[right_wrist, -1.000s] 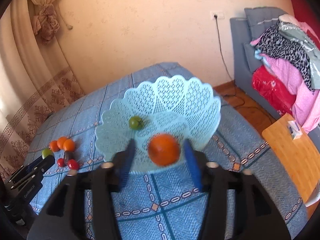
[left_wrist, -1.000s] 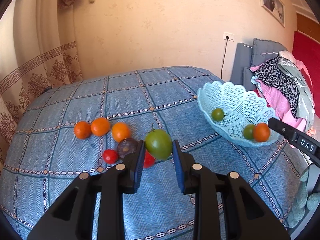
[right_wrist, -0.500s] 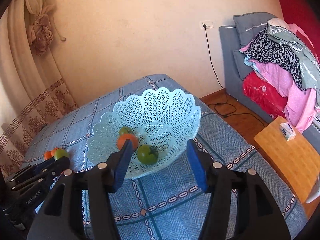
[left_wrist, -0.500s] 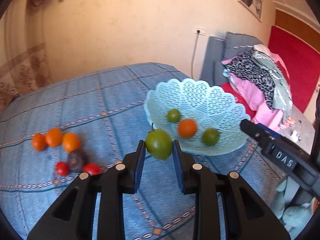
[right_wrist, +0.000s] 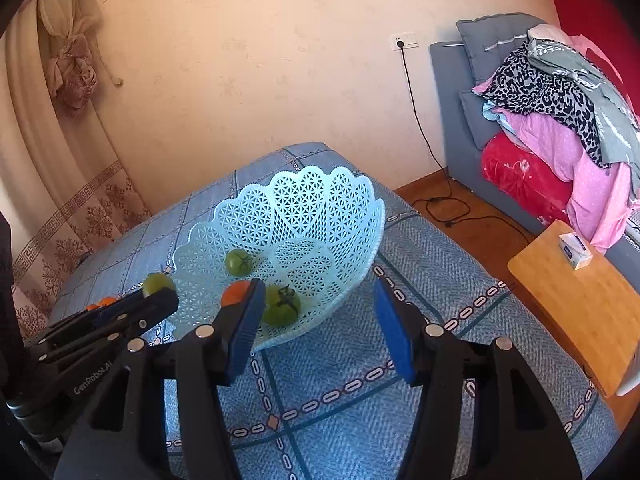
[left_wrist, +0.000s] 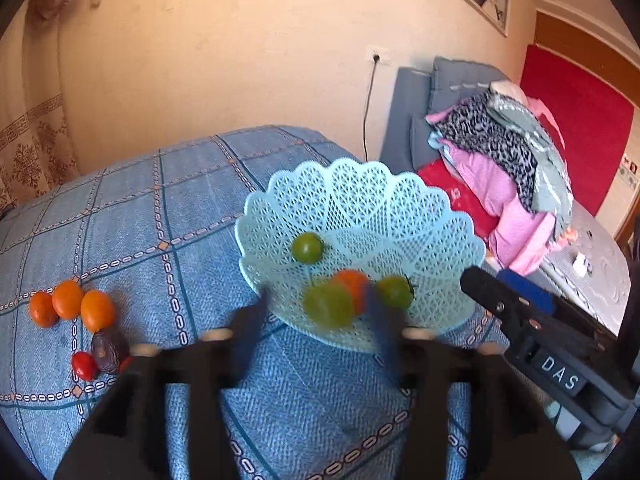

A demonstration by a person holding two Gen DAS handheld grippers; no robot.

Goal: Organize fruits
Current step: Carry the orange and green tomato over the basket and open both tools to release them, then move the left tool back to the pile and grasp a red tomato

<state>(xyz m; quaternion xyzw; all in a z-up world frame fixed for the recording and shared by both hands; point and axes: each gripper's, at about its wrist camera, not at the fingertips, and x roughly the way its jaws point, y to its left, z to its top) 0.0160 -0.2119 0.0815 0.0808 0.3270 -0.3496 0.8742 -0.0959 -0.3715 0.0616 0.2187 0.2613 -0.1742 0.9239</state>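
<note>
My left gripper (left_wrist: pixel 318 324) hangs over the near rim of the pale blue lattice basket (left_wrist: pixel 360 200). Its jaws are opening, blurred by motion. A large green tomato (left_wrist: pixel 328 306) sits between them, free of both pads. It also shows at that gripper's tip (right_wrist: pixel 158 284). Inside the basket lie a small green tomato (left_wrist: pixel 307 247), an orange (left_wrist: pixel 352 284) and another green tomato (left_wrist: pixel 396 292). My right gripper (right_wrist: pixel 316 320) is open and empty just before the basket (right_wrist: pixel 300 200). Three oranges (left_wrist: pixel 67 299), a dark fruit (left_wrist: pixel 108 350) and a red tomato (left_wrist: pixel 84 365) lie on the bedspread.
The blue checked bedspread (left_wrist: pixel 160 208) drops off at the right, past the basket. Beyond it stand a grey sofa piled with clothes (right_wrist: pixel 560 92) and a wooden tabletop (right_wrist: pixel 580 300). A cable (right_wrist: pixel 420 132) hangs from the wall socket. Curtains (right_wrist: pixel 60 80) hang at the left.
My left gripper carried the large green tomato right, from the loose fruits to the basket, and its jaws have parted. The orange dropped from the right gripper into the basket.
</note>
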